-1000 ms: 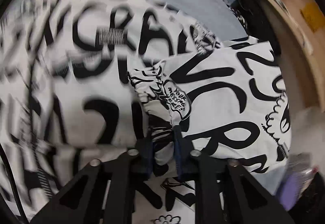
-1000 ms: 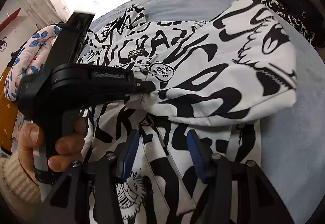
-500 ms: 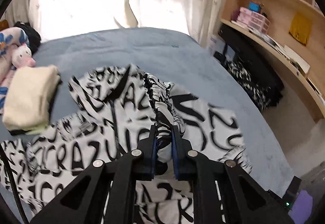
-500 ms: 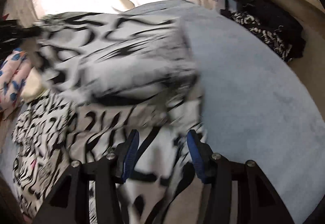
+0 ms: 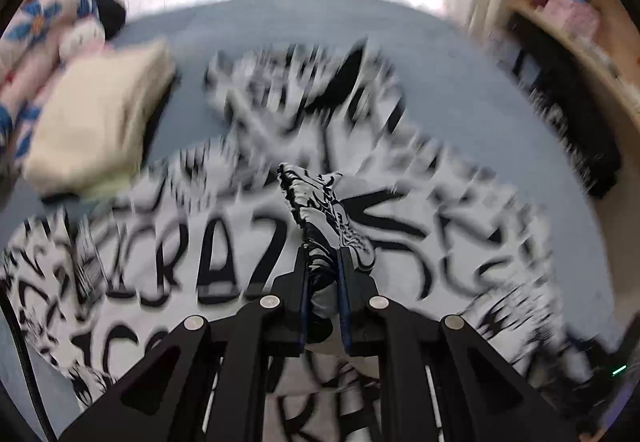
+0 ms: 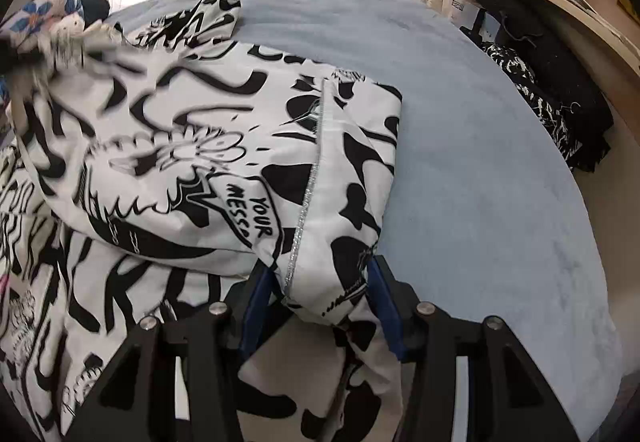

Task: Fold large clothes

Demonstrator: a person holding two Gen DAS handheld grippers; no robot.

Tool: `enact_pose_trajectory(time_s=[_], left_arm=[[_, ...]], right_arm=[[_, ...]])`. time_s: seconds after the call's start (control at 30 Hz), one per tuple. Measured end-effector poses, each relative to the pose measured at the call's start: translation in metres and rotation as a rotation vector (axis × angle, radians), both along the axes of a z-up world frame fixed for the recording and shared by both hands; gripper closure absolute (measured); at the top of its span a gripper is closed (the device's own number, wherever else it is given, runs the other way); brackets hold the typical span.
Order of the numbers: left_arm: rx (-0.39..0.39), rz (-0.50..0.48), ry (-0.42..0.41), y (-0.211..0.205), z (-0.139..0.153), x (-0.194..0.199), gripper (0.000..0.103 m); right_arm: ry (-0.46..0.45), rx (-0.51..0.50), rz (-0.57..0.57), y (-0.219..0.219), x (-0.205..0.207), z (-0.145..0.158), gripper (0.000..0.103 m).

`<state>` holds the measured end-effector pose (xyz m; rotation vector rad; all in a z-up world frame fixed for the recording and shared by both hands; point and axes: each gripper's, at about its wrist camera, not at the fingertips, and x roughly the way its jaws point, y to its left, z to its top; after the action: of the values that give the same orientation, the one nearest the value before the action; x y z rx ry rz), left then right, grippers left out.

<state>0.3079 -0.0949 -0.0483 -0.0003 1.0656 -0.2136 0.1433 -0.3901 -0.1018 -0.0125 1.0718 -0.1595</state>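
A large white garment with black lettering (image 5: 224,266) lies spread over the blue-grey bed (image 5: 280,41). My left gripper (image 5: 322,278) is shut on a bunched strip of it, which stands up from between the pads; the rest of that view is motion-blurred. In the right wrist view a folded-over layer of the garment (image 6: 200,145), with a silver-stitched seam, is lifted toward the upper left. Its lower corner hangs between the blue pads (image 6: 384,298) of my right gripper (image 6: 316,282). Those jaws stand half apart and do not pinch the cloth.
A folded cream cloth (image 5: 96,121) and a floral quilt (image 5: 36,25) lie at the bed's far left. Bare bed surface (image 6: 480,121) stretches to the right. Beyond it are a wooden shelf (image 5: 580,33) and a dark pile of clothes (image 6: 552,81).
My left gripper has risen and pulled back with the bunched cloth, so the whole bed now shows. In the right view the lifted fold has swung across and settled between the right jaws.
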Motion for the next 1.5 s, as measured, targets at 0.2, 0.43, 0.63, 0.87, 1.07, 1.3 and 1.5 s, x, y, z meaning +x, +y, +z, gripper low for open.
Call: enact_pose_trajectory(time_s=[0.2,0.43,0.63,0.87,1.07,1.3,1.5], left_arm=[[0.007,0.016,0.175,0.031,-0.085,-0.003,0.080],[-0.145,0.060,0.134,0.064,-0.073,0.014,0.054],[-0.158,0.042,0.159,0.059,-0.089,0.044,0.054],[-0.095,-0.021,0.122,0.031,-0.099,0.054,0.072],[-0.052,-0.018,-0.001,0.023,-0.076,0.056,0.076],[-0.001,0.004,0.041,0.014,-0.099,0.064,0.074],[-0.034,0.055,0.091,0.038,-0.065,0.048,0.071]], right_arm=[[0.021,0.102,0.001,-0.013,-0.007,0.008,0.049],[-0.067,0.320,-0.034,-0.034,-0.010,0.049,0.028],[-0.077,0.349,-0.166,-0.076,0.056,0.044,0.026],[0.014,0.423,-0.279,-0.116,0.129,-0.016,0.026],[0.005,0.325,-0.205,-0.103,0.153,-0.022,0.096],[0.026,0.222,-0.205,-0.102,0.153,-0.023,0.090],[-0.034,0.260,-0.154,-0.087,0.095,0.037,0.064]])
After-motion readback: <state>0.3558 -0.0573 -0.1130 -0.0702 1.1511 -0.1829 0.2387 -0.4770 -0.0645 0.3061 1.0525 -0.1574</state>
